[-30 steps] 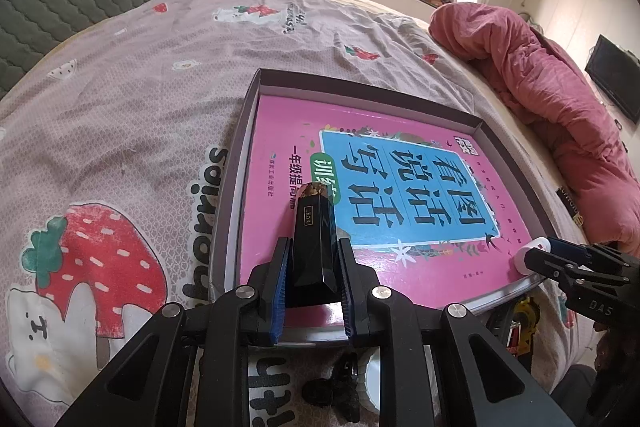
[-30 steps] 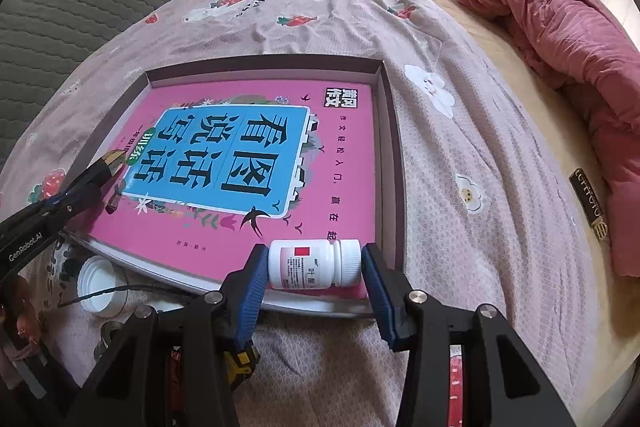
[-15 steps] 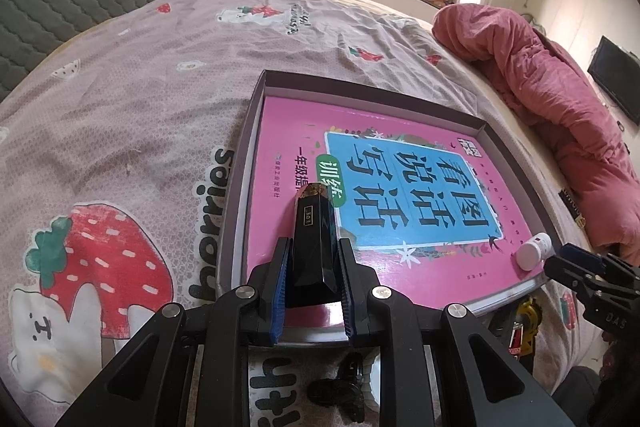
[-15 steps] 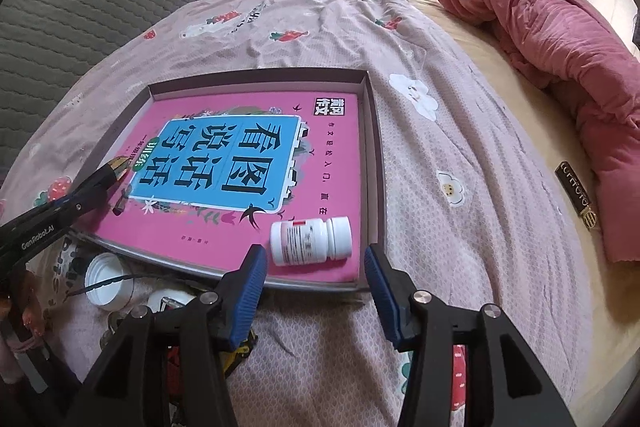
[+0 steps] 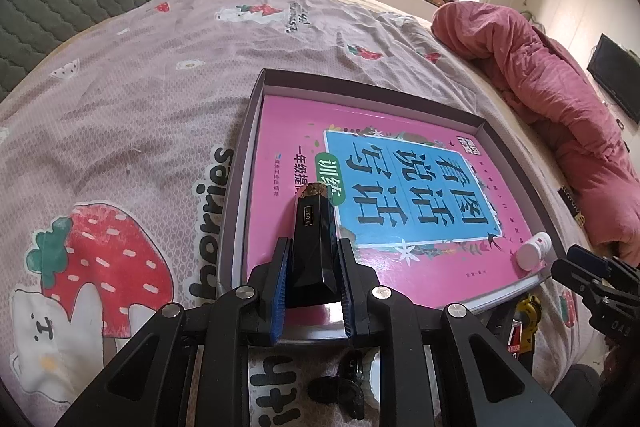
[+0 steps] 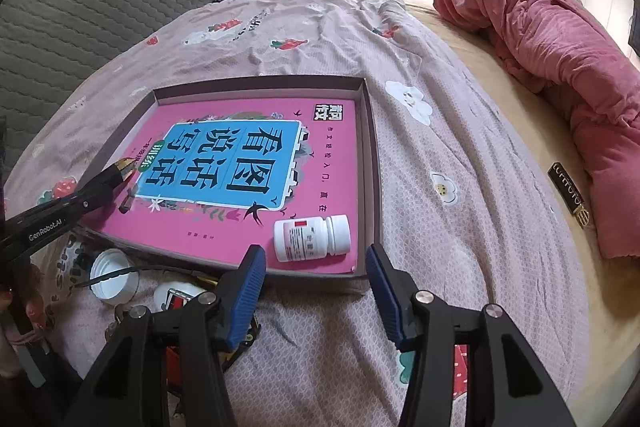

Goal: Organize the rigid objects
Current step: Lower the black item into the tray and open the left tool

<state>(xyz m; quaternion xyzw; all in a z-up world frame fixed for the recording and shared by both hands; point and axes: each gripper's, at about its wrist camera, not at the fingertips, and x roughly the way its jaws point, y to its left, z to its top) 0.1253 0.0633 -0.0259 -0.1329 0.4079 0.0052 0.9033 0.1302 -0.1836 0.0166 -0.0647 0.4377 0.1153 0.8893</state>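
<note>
Your left gripper (image 5: 311, 265) clenched on black faceted tube (image 5: 312, 247); tube's long axis runs toward 12 o'clock, gold tip over pink book (image 5: 288, 131) in shallow box (image 5: 240, 163), near-left corner.

Your right gripper (image 6: 316, 275): jaws have just been opening, nothing between pads. White pill bottle (image 6: 312, 238) lies released on book at 12 o'clock, just beyond fingertips, long axis 9-to-3, box's near-right corner.

Judgement: left hand nearer next drop; tube hangs above landing spot.
</note>
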